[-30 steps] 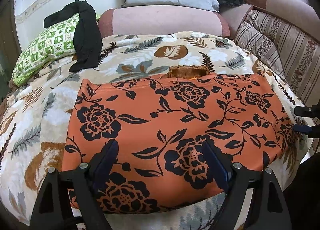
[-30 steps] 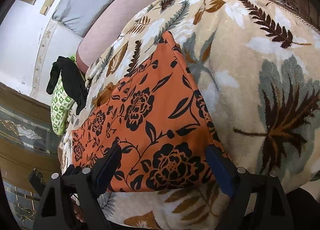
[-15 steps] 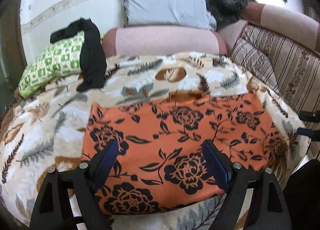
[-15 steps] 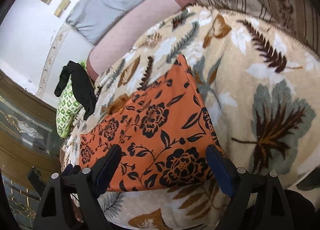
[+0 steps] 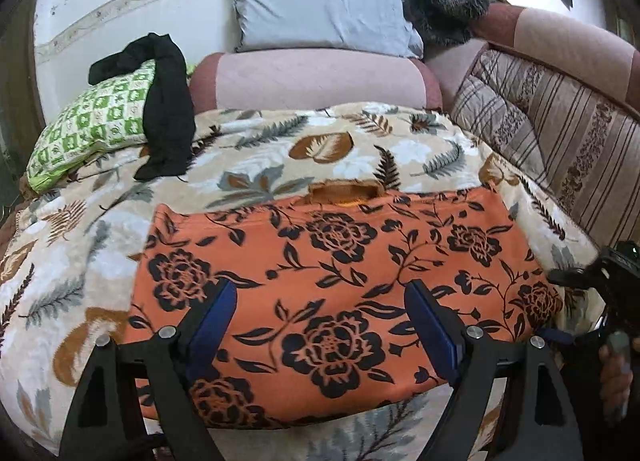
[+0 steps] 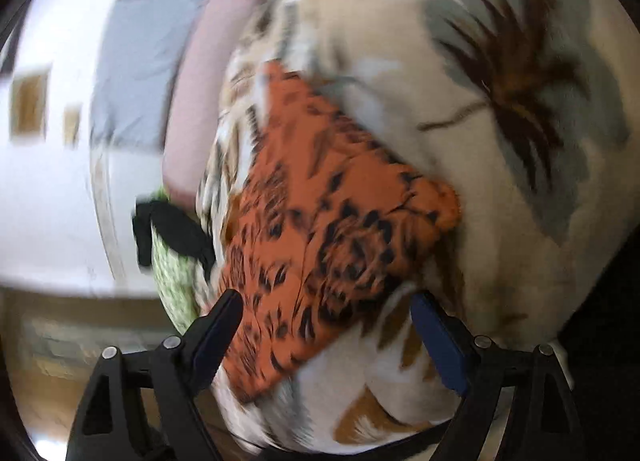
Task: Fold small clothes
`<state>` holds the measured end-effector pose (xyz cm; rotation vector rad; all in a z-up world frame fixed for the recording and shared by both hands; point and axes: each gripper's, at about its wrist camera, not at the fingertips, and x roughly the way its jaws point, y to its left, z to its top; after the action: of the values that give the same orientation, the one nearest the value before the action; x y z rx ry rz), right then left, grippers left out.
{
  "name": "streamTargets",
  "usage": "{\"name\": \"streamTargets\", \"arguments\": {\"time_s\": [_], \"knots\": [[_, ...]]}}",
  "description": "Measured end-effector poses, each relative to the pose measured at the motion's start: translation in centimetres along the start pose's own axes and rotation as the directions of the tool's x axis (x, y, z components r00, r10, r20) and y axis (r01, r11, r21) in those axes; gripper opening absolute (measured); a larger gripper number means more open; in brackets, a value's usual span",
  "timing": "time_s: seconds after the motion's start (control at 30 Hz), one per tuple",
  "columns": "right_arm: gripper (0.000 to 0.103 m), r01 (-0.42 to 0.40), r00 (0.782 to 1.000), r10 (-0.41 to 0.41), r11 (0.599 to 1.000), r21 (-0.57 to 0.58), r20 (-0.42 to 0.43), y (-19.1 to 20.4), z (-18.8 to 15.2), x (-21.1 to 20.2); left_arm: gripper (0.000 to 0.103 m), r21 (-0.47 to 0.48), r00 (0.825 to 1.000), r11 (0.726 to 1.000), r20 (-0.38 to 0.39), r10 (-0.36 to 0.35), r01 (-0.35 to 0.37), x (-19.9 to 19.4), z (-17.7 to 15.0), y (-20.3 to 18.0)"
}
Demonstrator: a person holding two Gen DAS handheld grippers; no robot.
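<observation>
Orange cloth with black roses fills our near view: the small garment (image 5: pixel 332 301) lies spread flat on the leaf-patterned blanket (image 5: pixel 280 157), its near hem just beyond our left gripper (image 5: pixel 320 317), whose jaws stand wide with nothing between them. We judge it light, soft and limp, prone to sag and slide on the plush pile, so the corners or side hems are the places to pinch. Our right gripper (image 6: pixel 326 323) is closing (its picture is blurred) over the garment's near corner, pads not yet pressing. Farther off lie the green pillow (image 5: pixel 92 121) and black cloth (image 5: pixel 166 101). Compared with a second ago, our left view sits higher, and our right view has rolled.
</observation>
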<state>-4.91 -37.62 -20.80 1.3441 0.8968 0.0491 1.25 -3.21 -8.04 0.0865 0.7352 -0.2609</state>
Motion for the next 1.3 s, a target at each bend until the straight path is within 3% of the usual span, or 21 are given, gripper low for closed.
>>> {"name": "streamTargets", "arguments": {"time_s": [0.03,0.1,0.17,0.27,0.37,0.43,0.47,0.5,0.53,0.57,0.63,0.7,0.73,0.77,0.8,0.93,0.97,1.03,1.07,1.23,1.3], "knots": [[0.072,-0.011,1.0,0.011,1.0,0.001,0.008,0.1,0.2,0.4,0.086,0.009,1.0,1.0,-0.01,0.0,0.0,0.4,-0.1,-0.3],[0.017,0.037,0.999,-0.035,0.998,-0.046,0.039,0.8,0.5,0.6,0.086,0.035,0.999,0.999,-0.032,0.005,-0.004,1.4,-0.4,-0.9],[0.013,0.069,0.992,-0.056,0.99,-0.12,0.11,2.5,-0.1,-0.7,0.086,0.046,1.0,0.999,-0.02,0.015,-0.014,1.5,-0.5,-1.1],[0.013,0.159,0.976,-0.1,0.934,-0.321,0.193,5.6,-1.6,-2.0,0.086,0.035,1.0,0.999,-0.021,0.019,-0.018,2.3,-0.8,-1.2],[0.018,0.242,0.97,-0.235,0.93,-0.275,0.06,2.8,-0.4,0.7,0.086,0.069,0.99,0.997,-0.138,0.036,-0.026,5.3,-1.7,-1.8],[0.024,0.18,0.984,-0.176,0.958,-0.225,0.042,2.1,0.2,0.1,0.086,0.068,0.992,0.997,-0.12,0.039,-0.031,5.1,-1.7,-1.9],[0.041,0.157,0.988,-0.148,0.957,-0.243,0.055,2.6,0.3,-0.4,0.086,0.054,0.996,0.998,-0.088,0.032,-0.027,4.7,-1.4,-2.0],[0.073,0.137,0.99,-0.127,0.955,-0.263,0.053,3.1,0.5,-0.6,0.086,0.05,0.997,0.999,-0.072,0.023,-0.02,4.5,-1.0,-2.2],[0.085,0.135,0.991,-0.126,0.954,-0.267,0.052,3.3,0.6,-0.5,0.086,0.051,0.998,0.999,-0.061,0.015,-0.012,4.4,-0.6,-2.5],[0.089,0.142,0.99,-0.134,0.963,-0.231,0.052,3.0,0.8,-0.5,0.086,0.051,0.999,0.999,-0.052,0.013,-0.01,4.5,-0.3,-2.6],[0.089,0.075,0.997,-0.073,0.988,-0.134,0.021,2.0,1.0,-0.3,0.086,0.036,0.998,0.999,-0.059,0.031,-0.029,5.5,0.0,-2.8],[0.083,0.051,0.998,-0.048,0.996,-0.076,0.04,1.4,1.0,-0.2,0.086,0.041,0.983,0.998,-0.175,0.048,-0.042,8.5,-0.9,-2.9],[0.072,0.044,0.998,-0.04,0.995,-0.086,0.054,1.5,1.1,0.0,0.087,0.055,0.97,0.997,-0.237,0.06,-0.049,9.9,-1.5,-2.9],[0.033,0.067,0.996,-0.061,0.992,-0.11,0.059,1.8,1.3,0.2,0.088,0.052,0.977,0.997,-0.205,0.061,-0.052,9.9,-1.7,-2.8],[0.019,0.098,0.994,-0.09,0.987,-0.125,0.063,2.1,1.6,0.4,0.087,0.06,0.977,0.997,-0.2,0.068,-0.057,9.4,-1.4,-3.0],[0.019,0.115,0.991,-0.091,0.958,-0.263,0.102,4.5,1.0,-0.4,0.087,0.045,0.996,0.998,-0.07,0.054,-0.051,6.2,0.2,-3.0],[0.022,0.127,0.99,-0.104,0.955,-0.269,0.099,4.3,1.0,-0.2,0.087,0.05,0.995,0.997,-0.079,0.067,-0.063,6.5,0.1,-3.1],[0.041,0.191,0.981,-0.18,0.959,-0.208,0.07,3.2,1.5,1.0,0.087,0.067,0.972,0.995,-0.218,0.083,-0.07,9.0,-0.6,-3.1],[0.058,0.175,0.984,-0.169,0.972,-0.154,0.052,2.3,1.7,1.3,0.087,0.065,0.961,0.996,-0.263,0.081,-0.067,9.7,-1.0,-2.9],[0.07,0.14,0.986,-0.125,0.979,-0.148,0.108,3.7,1.9,0.5,0.087,0.021,0.992,0.996,-0.086,0.089,-0.088,5.1,0.6,-2.1],[0.069,0.146,0.987,-0.137,0.982,-0.117,0.079,3.1,2.6,1.1,0.087,0.02,0.979,0.992,-0.159,0.13,-0.128,6.8,-0.2,-1.4]]}}
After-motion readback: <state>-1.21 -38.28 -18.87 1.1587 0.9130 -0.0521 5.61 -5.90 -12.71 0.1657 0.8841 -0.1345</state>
